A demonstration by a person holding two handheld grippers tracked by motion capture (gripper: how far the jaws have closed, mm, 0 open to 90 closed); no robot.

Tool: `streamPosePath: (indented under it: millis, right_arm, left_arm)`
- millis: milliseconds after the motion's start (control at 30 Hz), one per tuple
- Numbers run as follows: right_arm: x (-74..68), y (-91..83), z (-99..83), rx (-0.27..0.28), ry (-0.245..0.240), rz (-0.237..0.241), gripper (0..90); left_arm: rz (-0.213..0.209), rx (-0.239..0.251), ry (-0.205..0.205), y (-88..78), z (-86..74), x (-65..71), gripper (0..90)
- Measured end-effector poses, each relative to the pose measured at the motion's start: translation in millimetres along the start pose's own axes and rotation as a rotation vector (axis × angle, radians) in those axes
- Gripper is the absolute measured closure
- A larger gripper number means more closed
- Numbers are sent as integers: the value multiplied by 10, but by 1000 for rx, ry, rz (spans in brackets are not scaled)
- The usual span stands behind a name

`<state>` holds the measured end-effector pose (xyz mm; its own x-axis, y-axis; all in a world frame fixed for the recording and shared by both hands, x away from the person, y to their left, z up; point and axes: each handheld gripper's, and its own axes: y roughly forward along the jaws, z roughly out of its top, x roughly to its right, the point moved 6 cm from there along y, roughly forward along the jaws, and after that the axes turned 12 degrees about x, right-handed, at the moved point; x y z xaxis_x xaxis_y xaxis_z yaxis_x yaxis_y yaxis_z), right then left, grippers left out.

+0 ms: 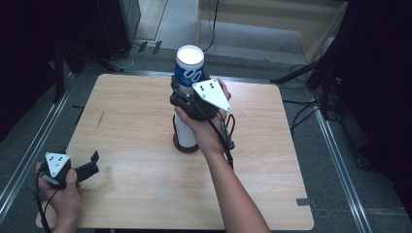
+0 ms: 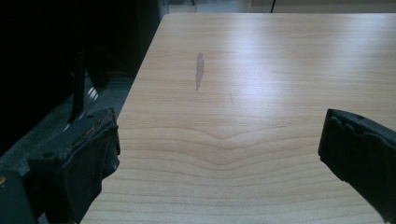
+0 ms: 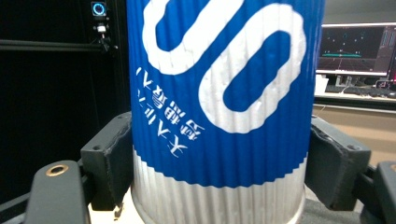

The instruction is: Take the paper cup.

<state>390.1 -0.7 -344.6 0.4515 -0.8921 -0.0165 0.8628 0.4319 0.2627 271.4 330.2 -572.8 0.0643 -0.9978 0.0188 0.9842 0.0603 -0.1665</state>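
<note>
At the near left corner of the table point(image 1: 145, 194), the left gripper point(image 1: 92, 162) is being held low with its jaws standing wide apart over bare wood, open surface stretching ahead of it toward the far edge. Near the middle of the surface, a stack of cups point(image 1: 185, 133) is being left standing, well apart from every edge. Just above it, the blue and white ribbed cup point(image 3: 219, 107) is being gripped by the right gripper point(image 1: 187, 97), both pads being pressed against its sides.
</note>
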Motion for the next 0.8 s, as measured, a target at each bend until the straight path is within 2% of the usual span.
streamPosePath:
  millis: [367, 433, 800]
  right_arm:
    - [-18, 46, 198, 67, -7, 7, 213]
    - [-15, 46, 232, 87, -12, -8, 214]
    - [29, 58, 362, 98, -8, -22, 214]
  left_arm:
    - [0, -2, -2, -1, -1, -5, 0]
    - [-1, -2, -2, -2, -1, -5, 0]
    - [0, -1, 0, 0, 0, -2, 0]
